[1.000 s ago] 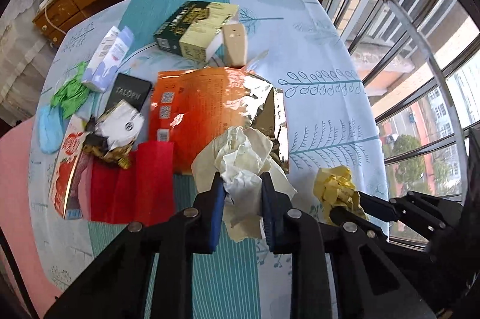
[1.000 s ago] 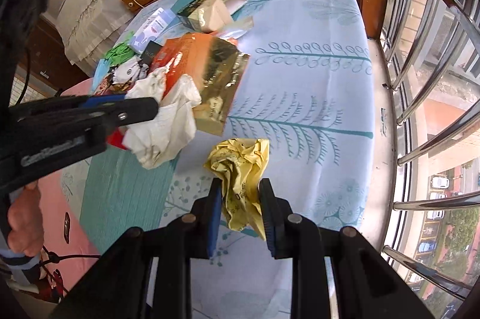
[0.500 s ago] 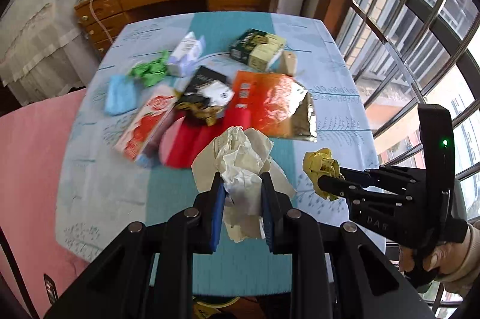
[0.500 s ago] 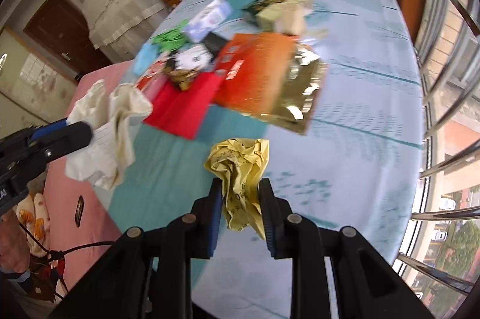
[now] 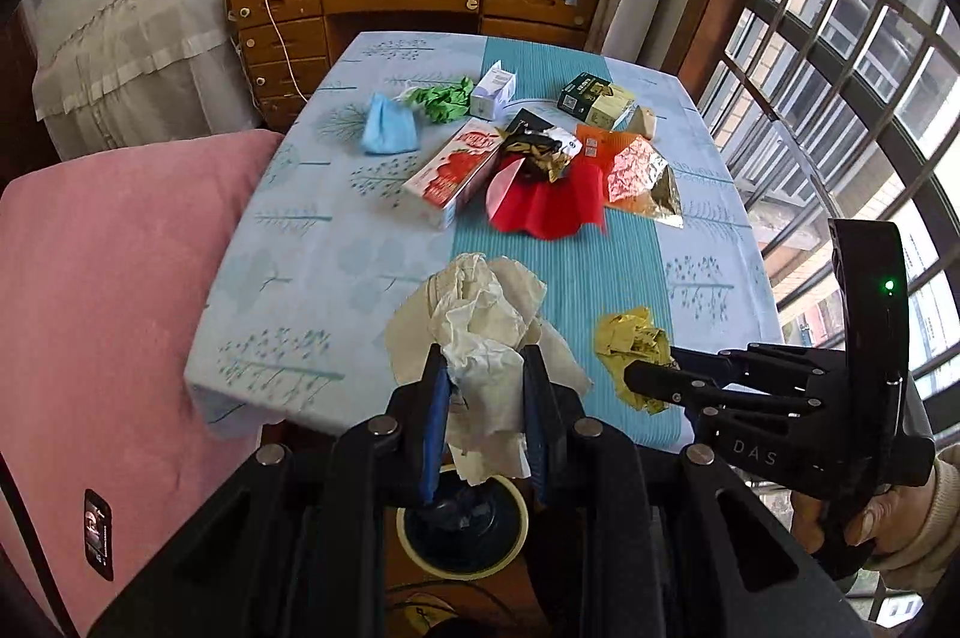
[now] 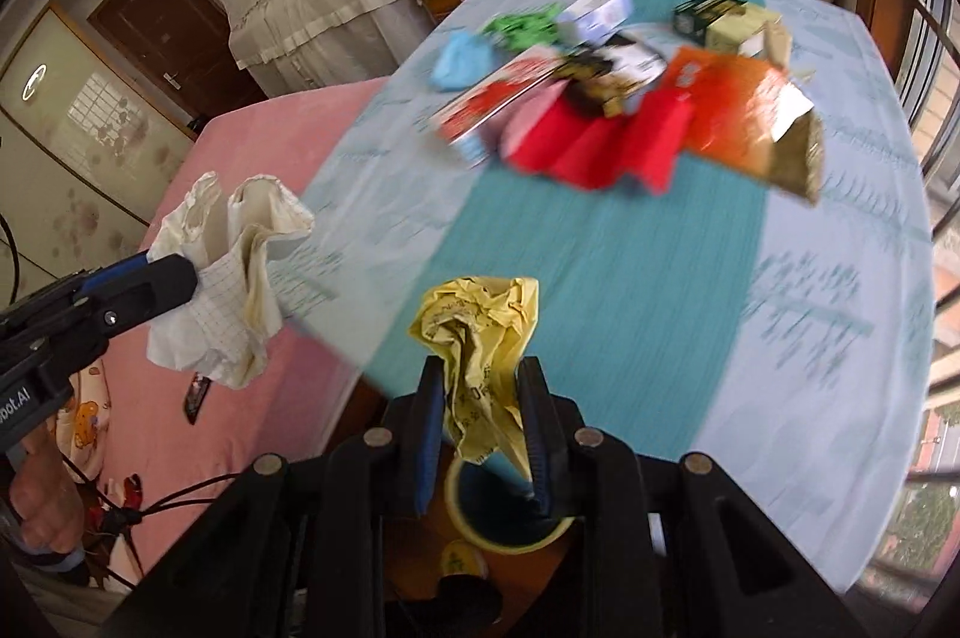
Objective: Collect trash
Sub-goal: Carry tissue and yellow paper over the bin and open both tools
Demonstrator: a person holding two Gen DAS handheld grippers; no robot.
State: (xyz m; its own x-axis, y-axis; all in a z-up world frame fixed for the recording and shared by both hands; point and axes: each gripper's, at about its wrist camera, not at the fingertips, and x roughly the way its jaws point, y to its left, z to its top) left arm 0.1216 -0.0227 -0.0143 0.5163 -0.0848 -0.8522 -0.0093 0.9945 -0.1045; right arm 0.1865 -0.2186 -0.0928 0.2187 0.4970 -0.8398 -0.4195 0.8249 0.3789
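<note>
Both wads are off the table now and hanging out past its near edge, over the round bin with the pale yellow rim and dark liner that stands on the floor just below that edge. The left gripper has its jaws clamped on the crumpled whitish paper; the right gripper is clamped on the crumpled yellow wrapper. Neither has let go.

To my eye the step in hand is the drop, and doing it well means getting each wad squarely over the bin's mouth before the jaws part. The whitish paper hangs nearly over the middle of the mouth as the left camera sees it, but it spreads wider than the jaws, so I'd lower it close to the rim first (a loose flap could catch the edge and tip the lot onto the floor). The yellow one looks compact and should fall straight.

The whitish paper is a soft, rumpled bundle, cream-stained at the folds, with a faint grid printed on one part. The yellow wrapper is tightly crushed, glossy, with small dark print. Farther back from the bin, mid-table, lie a red paper sheet, an orange foil bag and a red carton.
</note>
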